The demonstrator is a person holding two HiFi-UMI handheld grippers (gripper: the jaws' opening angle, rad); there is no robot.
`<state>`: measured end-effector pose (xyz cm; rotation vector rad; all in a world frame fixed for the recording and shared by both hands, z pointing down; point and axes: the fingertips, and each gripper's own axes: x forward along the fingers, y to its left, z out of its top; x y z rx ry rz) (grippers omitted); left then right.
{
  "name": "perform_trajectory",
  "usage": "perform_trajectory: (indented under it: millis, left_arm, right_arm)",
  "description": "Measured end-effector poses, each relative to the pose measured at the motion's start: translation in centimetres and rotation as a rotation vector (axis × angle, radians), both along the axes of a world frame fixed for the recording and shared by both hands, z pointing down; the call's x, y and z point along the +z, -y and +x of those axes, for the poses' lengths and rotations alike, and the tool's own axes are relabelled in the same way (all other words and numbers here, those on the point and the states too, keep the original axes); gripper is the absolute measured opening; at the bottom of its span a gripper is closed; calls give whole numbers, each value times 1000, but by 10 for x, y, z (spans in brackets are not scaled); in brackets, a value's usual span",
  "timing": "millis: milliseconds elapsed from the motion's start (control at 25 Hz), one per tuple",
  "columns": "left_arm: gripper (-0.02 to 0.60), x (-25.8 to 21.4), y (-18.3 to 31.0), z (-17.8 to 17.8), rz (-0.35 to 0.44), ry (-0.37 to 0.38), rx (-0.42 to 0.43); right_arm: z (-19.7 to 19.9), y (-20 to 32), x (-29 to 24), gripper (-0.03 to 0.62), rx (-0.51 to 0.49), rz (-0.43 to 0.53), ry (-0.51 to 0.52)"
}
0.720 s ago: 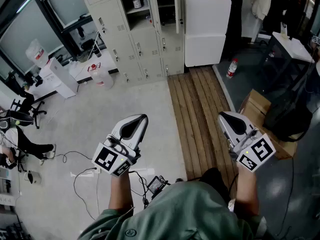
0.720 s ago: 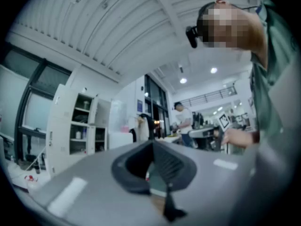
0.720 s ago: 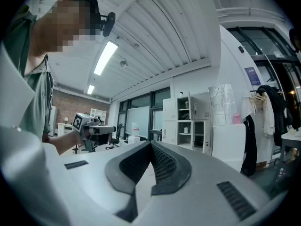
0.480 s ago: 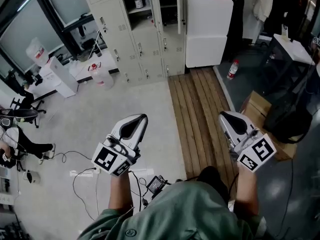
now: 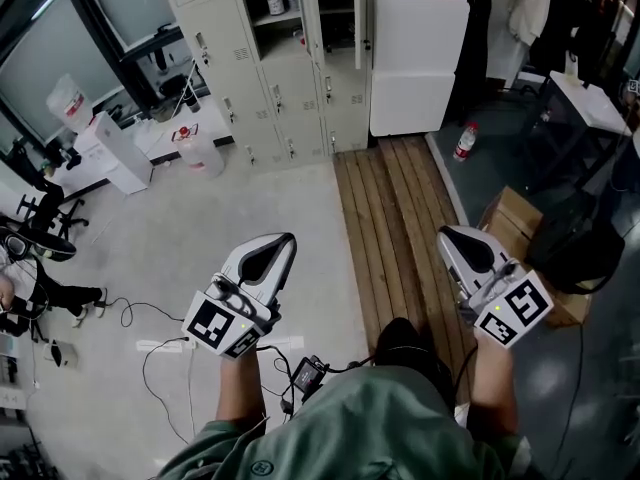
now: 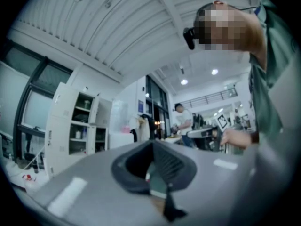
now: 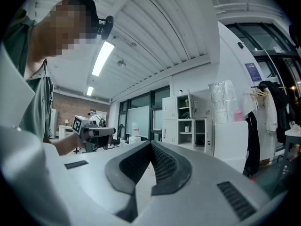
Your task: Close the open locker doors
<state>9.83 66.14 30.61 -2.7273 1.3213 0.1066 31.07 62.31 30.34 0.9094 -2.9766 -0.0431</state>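
Grey lockers (image 5: pixel 262 88) stand far ahead of us, across the floor; two of their top doors (image 5: pixel 311 18) hang open. We hold our left claw (image 5: pixel 283 240) and right claw (image 5: pixel 448 236) low; both are pinched closed on nothing.

**Right gripper points at open lockers**

The right gripper's (image 7: pixel 151 144) jaws meet at their tips with nothing between them. Beyond them stand pale lockers (image 7: pixel 170 121), with some doors (image 7: pixel 203 105) swung open on shelves. A white cabinet (image 7: pixel 230 142) stands just right of the lockers, and a dark coat (image 7: pixel 270 108) hangs further right. At left, a hand holds the left gripper (image 7: pixel 103 133).
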Motion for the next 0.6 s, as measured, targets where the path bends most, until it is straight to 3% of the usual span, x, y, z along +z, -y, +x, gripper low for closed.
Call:
perform_trajectory:
  millis: [200,600]
  left_arm:
    - [0,-4,25,2,-7,-9,-22]
    - [0,-23,124,9,-13,19,-100]
  right_arm:
    - [0,31,1,-8,-21,-15,29]
    - [4,146,-9,-8,-96,-34,72]
